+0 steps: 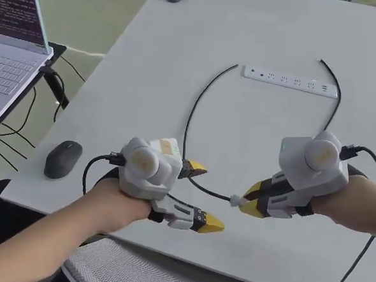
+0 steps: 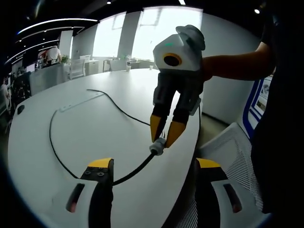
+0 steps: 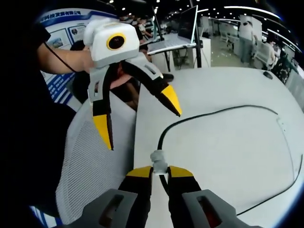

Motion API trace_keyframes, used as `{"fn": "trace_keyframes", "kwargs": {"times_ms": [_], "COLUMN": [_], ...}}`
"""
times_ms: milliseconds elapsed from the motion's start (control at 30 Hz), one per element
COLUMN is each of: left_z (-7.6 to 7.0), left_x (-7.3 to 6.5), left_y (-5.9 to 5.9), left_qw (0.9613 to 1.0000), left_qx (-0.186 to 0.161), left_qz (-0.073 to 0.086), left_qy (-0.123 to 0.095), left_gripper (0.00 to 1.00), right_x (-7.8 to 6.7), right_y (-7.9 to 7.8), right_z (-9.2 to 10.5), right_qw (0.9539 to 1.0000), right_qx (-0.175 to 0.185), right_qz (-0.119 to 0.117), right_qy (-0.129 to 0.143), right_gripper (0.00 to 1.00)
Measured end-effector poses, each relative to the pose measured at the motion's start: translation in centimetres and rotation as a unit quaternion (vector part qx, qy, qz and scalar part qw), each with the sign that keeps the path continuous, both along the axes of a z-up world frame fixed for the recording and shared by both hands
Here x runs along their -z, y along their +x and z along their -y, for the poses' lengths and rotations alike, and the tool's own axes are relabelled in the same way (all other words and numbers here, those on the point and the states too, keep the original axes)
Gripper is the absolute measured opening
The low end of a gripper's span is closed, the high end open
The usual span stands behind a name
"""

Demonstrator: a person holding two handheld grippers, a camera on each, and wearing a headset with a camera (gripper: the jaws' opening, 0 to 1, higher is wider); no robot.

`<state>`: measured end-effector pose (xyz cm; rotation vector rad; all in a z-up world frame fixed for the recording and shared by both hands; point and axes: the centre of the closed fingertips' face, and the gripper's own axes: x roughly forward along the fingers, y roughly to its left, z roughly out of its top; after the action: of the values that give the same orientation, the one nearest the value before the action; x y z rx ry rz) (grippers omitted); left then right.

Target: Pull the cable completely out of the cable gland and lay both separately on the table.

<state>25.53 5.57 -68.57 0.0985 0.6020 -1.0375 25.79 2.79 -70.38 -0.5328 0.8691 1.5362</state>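
A: What do you see from up top, looking down?
B: A big white tabletop [image 1: 277, 31]. A long black cable [image 1: 186, 125] lies on it in a wide bend. Its far end is near a white power strip [image 1: 290, 81].
A: Where is the cable gland?
B: The little white cable gland [image 1: 237, 199] is by the near edge. The right tongs [image 1: 251, 207] pinch it at their tips. The cable goes right into it.
A: And the left tongs?
B: The left tongs [image 1: 205, 196] are spread wide. The cable runs between their two jaws, but they do not squeeze it.
A: Anything else?
B: A dark mouse [image 1: 63, 158] on the left of the tabletop. A laptop [image 1: 12, 34] sits off past the edge.
A: Now the left gripper view.
B: The left tongs [image 2: 155, 164] have jaws far apart at the bottom. The right tongs [image 2: 165, 135] point down with the cable gland [image 2: 157, 146] caught at their tips. The cable [image 2: 135, 169] drops from it, goes close by one jaw and loops away.
A: And the right gripper view?
B: The right tongs [image 3: 160, 172] have jaws almost together, with the cable gland [image 3: 159, 163] between the tips. The cable [image 3: 223, 109] curves off across the tabletop. The left tongs [image 3: 139, 122] hang above, wide apart, holding nothing.
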Motion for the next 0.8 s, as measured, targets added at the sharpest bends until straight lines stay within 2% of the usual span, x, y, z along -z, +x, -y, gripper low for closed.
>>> {"fn": "trace_keyframes", "kwargs": {"times_ms": [133, 267, 333, 433, 567, 667, 800], "left_z": [0.5, 1.0, 1.3, 1.6, 1.9, 2.0, 2.2], "left_x": [0.2, 0.3, 0.0, -0.3, -0.9, -0.9, -1.2], "left_y": [-0.1, -0.1, 0.0, 0.0, 0.0, 0.0, -0.1], "left_qw": [0.9999, 0.9995, 0.9993, 0.999, 0.9982, 0.998, 0.9973], "left_qx": [0.017, 0.03, 0.028, 0.031, 0.039, 0.039, 0.046], "left_qz": [0.003, -0.003, -0.01, -0.015, -0.011, -0.015, -0.009], "left_qy": [0.002, -0.005, -0.022, -0.029, -0.043, -0.047, -0.056], "left_gripper": [0.65, 0.61, 0.58, 0.57, 0.51, 0.5, 0.44], "right_x": [-0.7, -1.6, -1.9, -2.3, -2.7, -3.1, -3.4], "right_y": [-0.5, -0.8, -1.1, -1.3, -1.3, -1.4, -1.5], "right_z": [-0.1, -0.4, -0.4, -0.5, -0.6, -0.6, -0.5], "right_qw": [0.9999, 0.9997, 0.9995, 0.9992, 0.9989, 0.9988, 0.9985], "right_qx": [-0.011, -0.02, -0.026, -0.035, -0.04, -0.043, -0.047], "right_qz": [0.003, 0.003, 0.006, 0.012, 0.014, 0.015, 0.014], "right_qy": [0.005, 0.013, 0.013, 0.015, 0.018, 0.022, 0.024], "right_gripper": [0.06, 0.06, 0.06, 0.06, 0.06, 0.06, 0.06]}}
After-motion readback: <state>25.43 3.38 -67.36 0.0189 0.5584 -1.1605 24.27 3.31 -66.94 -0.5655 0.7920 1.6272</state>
